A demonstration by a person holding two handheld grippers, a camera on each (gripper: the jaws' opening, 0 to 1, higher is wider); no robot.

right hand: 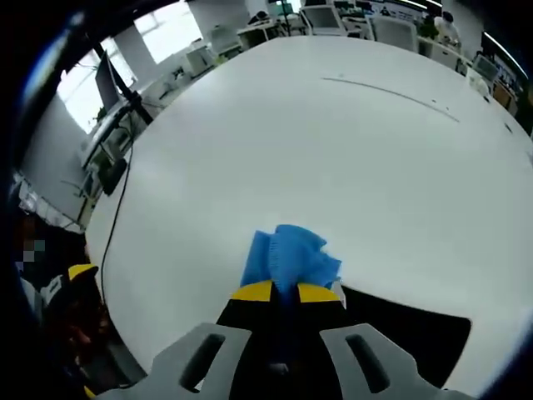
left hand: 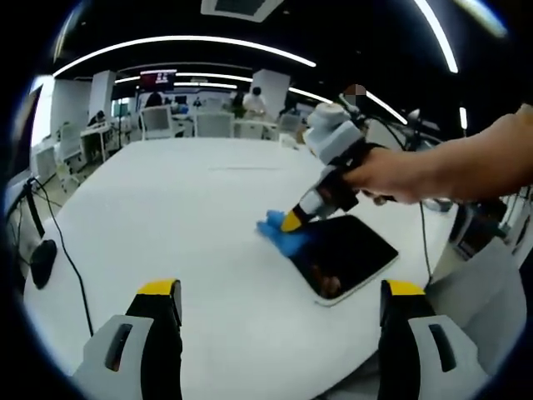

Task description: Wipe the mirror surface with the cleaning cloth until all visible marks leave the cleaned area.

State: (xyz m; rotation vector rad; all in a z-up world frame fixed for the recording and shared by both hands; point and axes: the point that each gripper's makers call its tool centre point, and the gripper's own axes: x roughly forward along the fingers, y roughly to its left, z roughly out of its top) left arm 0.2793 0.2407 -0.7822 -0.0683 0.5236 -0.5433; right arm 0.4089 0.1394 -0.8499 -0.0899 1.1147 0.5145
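A dark rectangular mirror point(left hand: 343, 254) with a pale rim lies flat on the white table point(left hand: 191, 208). A blue cleaning cloth point(left hand: 281, 233) rests at the mirror's far left corner. My right gripper point(left hand: 293, 222), held by a person's hand, is shut on the cloth and presses it down there. In the right gripper view the blue cloth point(right hand: 289, 258) bunches out past the yellow-tipped right gripper point(right hand: 285, 292), with the mirror point(right hand: 400, 333) dark beneath it. My left gripper point(left hand: 281, 293) hovers open over the near table, apart from the mirror, holding nothing.
Black cables point(left hand: 58, 242) trail over the table's left side. Office chairs and desks point(left hand: 191, 121) stand beyond the far edge, with people at the back. The table's near edge point(left hand: 350, 379) runs close to my left gripper. A seam line point(right hand: 391, 92) crosses the tabletop.
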